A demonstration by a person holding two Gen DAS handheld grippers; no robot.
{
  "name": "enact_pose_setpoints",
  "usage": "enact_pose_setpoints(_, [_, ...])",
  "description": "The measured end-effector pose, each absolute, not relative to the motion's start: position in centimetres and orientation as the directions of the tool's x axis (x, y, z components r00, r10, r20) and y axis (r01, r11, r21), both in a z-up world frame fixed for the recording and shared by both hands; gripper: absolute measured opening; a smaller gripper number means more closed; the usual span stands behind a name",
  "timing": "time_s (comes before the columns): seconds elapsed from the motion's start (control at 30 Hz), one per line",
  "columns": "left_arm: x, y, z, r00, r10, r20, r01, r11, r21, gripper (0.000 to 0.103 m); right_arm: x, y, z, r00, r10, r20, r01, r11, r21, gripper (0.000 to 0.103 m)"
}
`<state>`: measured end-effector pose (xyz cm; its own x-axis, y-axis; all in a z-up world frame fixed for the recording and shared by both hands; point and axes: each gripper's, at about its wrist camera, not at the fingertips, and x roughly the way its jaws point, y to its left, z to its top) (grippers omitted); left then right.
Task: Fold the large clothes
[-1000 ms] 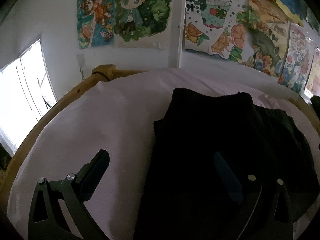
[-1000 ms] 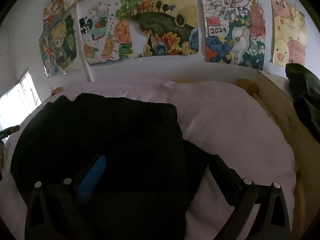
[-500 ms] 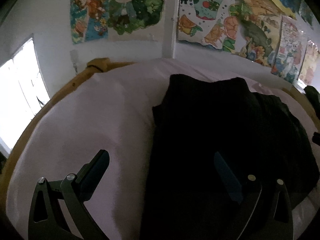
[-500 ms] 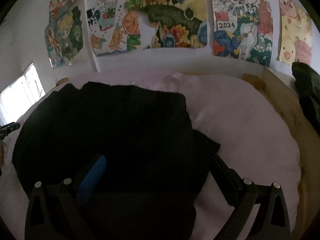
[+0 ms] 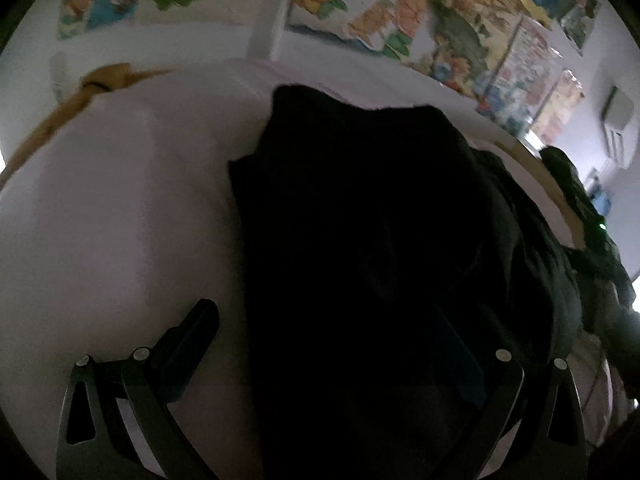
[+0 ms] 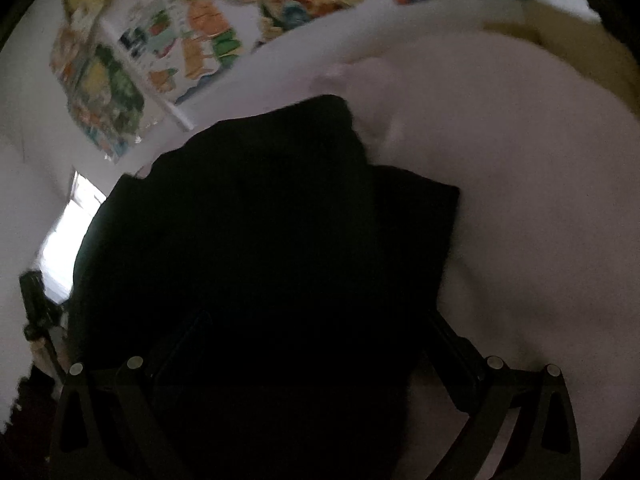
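A large black garment (image 5: 360,220) lies folded on the pale bed sheet (image 5: 112,208), with a lower layer sticking out along its left side. My left gripper (image 5: 328,340) is open and straddles the garment's near left edge, one finger over the sheet and the other over black cloth. In the right wrist view the same garment (image 6: 248,232) fills the middle, a lower flap (image 6: 420,216) showing at its right. My right gripper (image 6: 316,340) is open over the near right part, its right finger at the cloth's edge. Neither gripper holds anything.
Colourful posters (image 5: 400,20) cover the wall behind the bed. The wooden bed frame (image 5: 92,88) runs along the far left. A dark green pile of clothes (image 5: 580,208) lies at the right, and a bright window (image 6: 68,236) is to the left.
Both views have dropped closer to the garment and tilted, the right one strongly, with motion blur. The garment fills more of each view. Both grippers stay open.
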<state>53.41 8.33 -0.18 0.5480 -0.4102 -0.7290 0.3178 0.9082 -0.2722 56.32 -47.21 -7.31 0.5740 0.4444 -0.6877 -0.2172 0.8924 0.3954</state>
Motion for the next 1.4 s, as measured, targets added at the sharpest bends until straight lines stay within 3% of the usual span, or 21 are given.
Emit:
enact_pose_setpoints(0.3, [58.3, 9.1, -2.8, 0.324, -0.603, -0.729, 0.380, 0.789, -0.483, 0.102, 58.4, -48.4, -10.0, 0.423, 0.646, -0.635, -0.311, 0.762, 0.569, 0.103])
enact_pose_setpoints(0.73, [59.1, 7.8, -2.3, 0.246, -0.605, -0.757, 0.379, 0.779, -0.499, 0.102, 57.8, -47.0, -10.4, 0.385, 0.690, -0.613, -0.349, 0.724, 0.595, 0.101])
enact_pose_setpoints(0.93, [57.9, 7.3, -1.8, 0.305, -0.546, -0.781, 0.296, 0.833, -0.467, 0.079, 57.8, -46.3, -9.9, 0.407, 0.678, -0.613, -0.351, 0.735, 0.581, 0.080])
enact_pose_setpoints(1.1, [56.5, 6.6, -0.5, 0.372, -0.502, -0.781, 0.256, 0.864, -0.434, 0.045, 57.2, -45.7, -9.0, 0.425, 0.671, -0.608, -0.362, 0.742, 0.565, 0.054])
enact_pose_setpoints(1.2, [55.6, 5.4, 0.6, 0.403, -0.454, -0.795, 0.239, 0.890, -0.388, 0.033, 56.5, -45.1, -8.1, 0.449, 0.643, -0.620, -0.339, 0.765, 0.548, 0.042])
enact_pose_setpoints(1.3, [54.9, 2.9, 2.1, 0.411, -0.380, -0.829, 0.248, 0.921, -0.299, 0.023, 55.7, -44.0, -6.7, 0.479, 0.598, -0.642, -0.301, 0.799, 0.520, 0.033])
enact_pose_setpoints(1.4, [53.6, 1.5, 4.1, 0.426, -0.330, -0.843, 0.269, 0.935, -0.230, 0.019, 54.5, -43.2, -5.0, 0.514, 0.559, -0.651, -0.290, 0.827, 0.482, 0.028])
